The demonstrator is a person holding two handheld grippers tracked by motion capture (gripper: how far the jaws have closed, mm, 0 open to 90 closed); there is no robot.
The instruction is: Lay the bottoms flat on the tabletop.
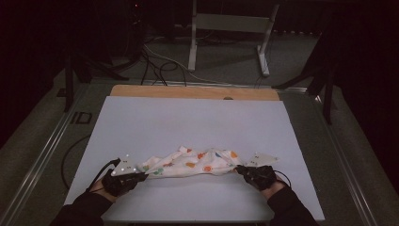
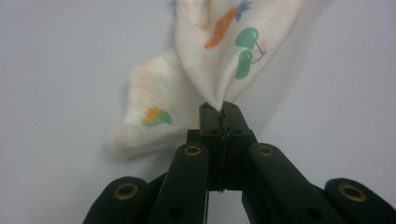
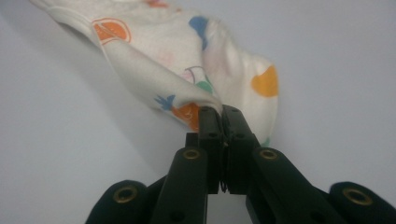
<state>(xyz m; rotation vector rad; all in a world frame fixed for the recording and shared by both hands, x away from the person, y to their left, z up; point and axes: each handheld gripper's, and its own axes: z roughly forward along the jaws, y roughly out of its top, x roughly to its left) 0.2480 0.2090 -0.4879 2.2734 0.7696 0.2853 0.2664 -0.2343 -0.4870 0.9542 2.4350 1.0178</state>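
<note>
Two hand-held grippers are at work, and each one is pinching the same little cloth. Your left hand-held gripper has its jaws pressed tight on a thin fold of it. Your right hand-held gripper is pressed tight on another fold at the far end. The cloth hangs between them, bunched up and sagging onto the table.

It looks soft, thin and light, so it should bend and droop any way you pull it. It will not break, but it could slip out if you tug hard. The corners or edges seem the best places to hold if you want it flat.

From the high view you can see both ends held and the whole cloth. The two gripper views show the tiny pinch and the fruit and carrot pictures up close.
</note>
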